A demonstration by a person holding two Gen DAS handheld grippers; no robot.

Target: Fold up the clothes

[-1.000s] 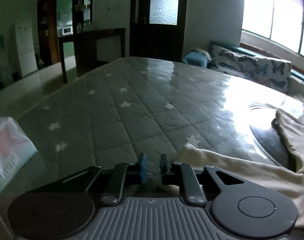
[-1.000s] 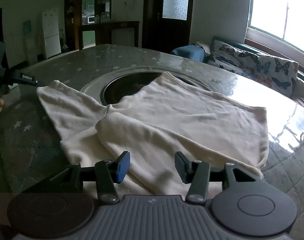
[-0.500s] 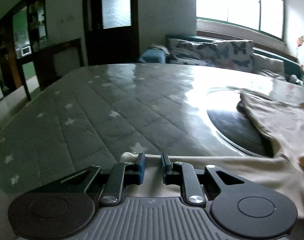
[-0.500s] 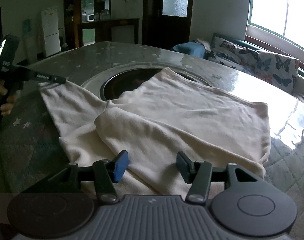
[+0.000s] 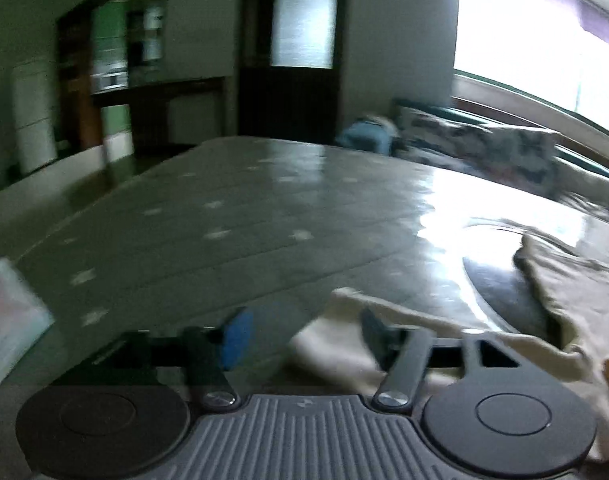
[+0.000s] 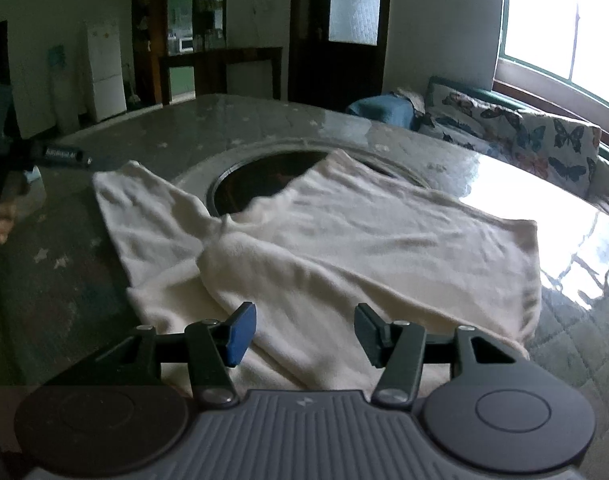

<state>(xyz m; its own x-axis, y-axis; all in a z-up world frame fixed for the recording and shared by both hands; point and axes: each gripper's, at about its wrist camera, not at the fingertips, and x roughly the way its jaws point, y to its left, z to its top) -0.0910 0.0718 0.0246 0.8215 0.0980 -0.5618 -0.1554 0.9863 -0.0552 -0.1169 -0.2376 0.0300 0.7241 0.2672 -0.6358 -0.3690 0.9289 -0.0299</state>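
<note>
While the cream sweater [image 6: 344,248] lies spread on the star-quilted table [image 6: 64,280], partly covering the round dark inset [image 6: 264,176] at its middle, we hold both grippers at its near side with nothing in them. Our left gripper [image 5: 300,336] has its jaws wide apart, the end of the left sleeve [image 5: 336,336] lying slack on the quilt between them and touching neither blue pad as far as the blurred left view lets us tell. Our right gripper [image 6: 304,332] hovers just over the folded-in right sleeve [image 6: 288,280], jaws equally spread and empty.

We judge the step in hand to be taking up the left sleeve so it can be laid across the body. To do it well, we would bring the left jaws down square over the cuff, close on both layers of knit near the edge, and lift only enough to clear the quilt, since soft fleece sags and drags its neighbours. The glossy table cover looks slippery, so the right gripper could pin the hem while the sleeve travels. Sliding or bunching of the whole garment over the inset is the risk.
</note>
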